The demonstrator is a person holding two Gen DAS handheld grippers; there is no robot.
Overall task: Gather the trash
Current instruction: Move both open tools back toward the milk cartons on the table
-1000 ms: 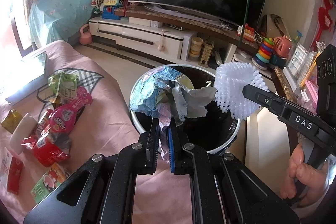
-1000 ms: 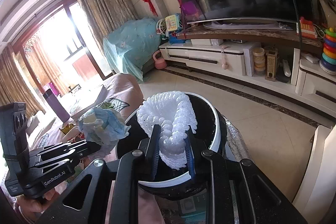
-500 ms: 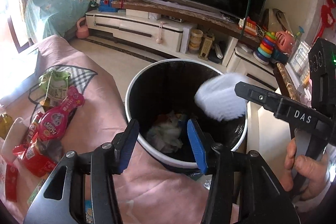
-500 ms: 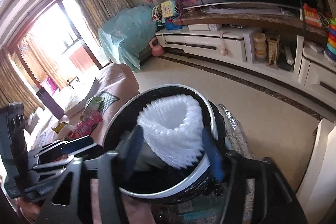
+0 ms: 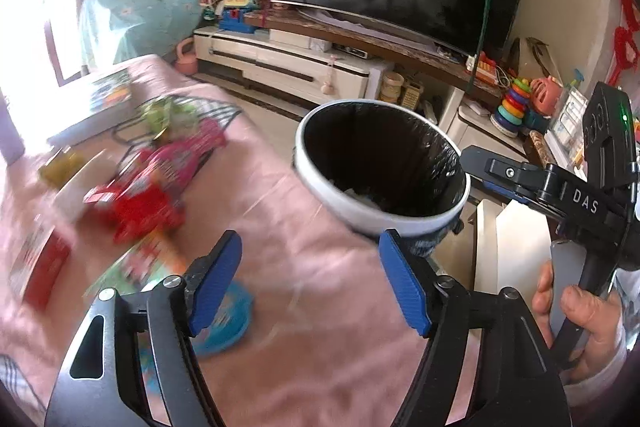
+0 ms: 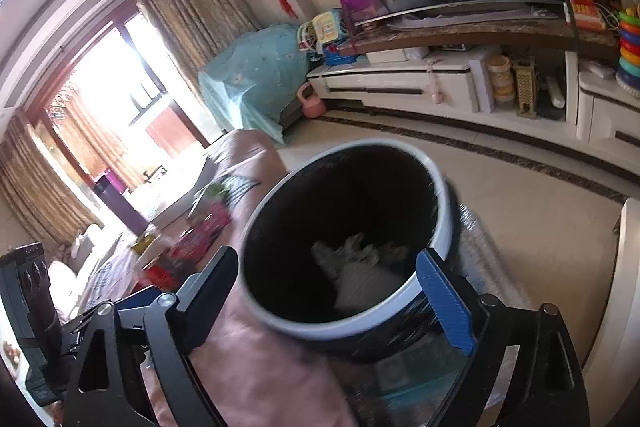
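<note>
the jaws of the left gripper (image 5: 310,279) stood wide apart with nothing between them, having just been opening. in the left wrist view they hung over the pink-covered surface (image 5: 320,307), just short of the bin (image 5: 380,215), whose white rim and black liner sat at the surface's edge. pale scraps lay low inside the bin, so some trash was already collected. much was left: a blurred heap of wrappers (image 5: 148,183) in red, pink and green lay further along the surface, and a blue piece (image 5: 228,327) lay close under the left jaw. the gripper pointed forward and down. the right gripper (image 5: 520,179) reached in from the right beside the bin's rim, a hand (image 5: 576,315) around its handle.

in the right wrist view, the jaws of the right gripper (image 6: 344,295) were also spread wide and empty, having just been opening, one on either side of the bin (image 6: 360,331) below. white trash (image 6: 360,267) lay at the bin's bottom. the gripper tilted downward over the bin's mouth. the wrappers (image 6: 192,239) showed beyond on the surface (image 6: 260,367), and the left gripper (image 6: 92,315) sat at the lower left.
</note>
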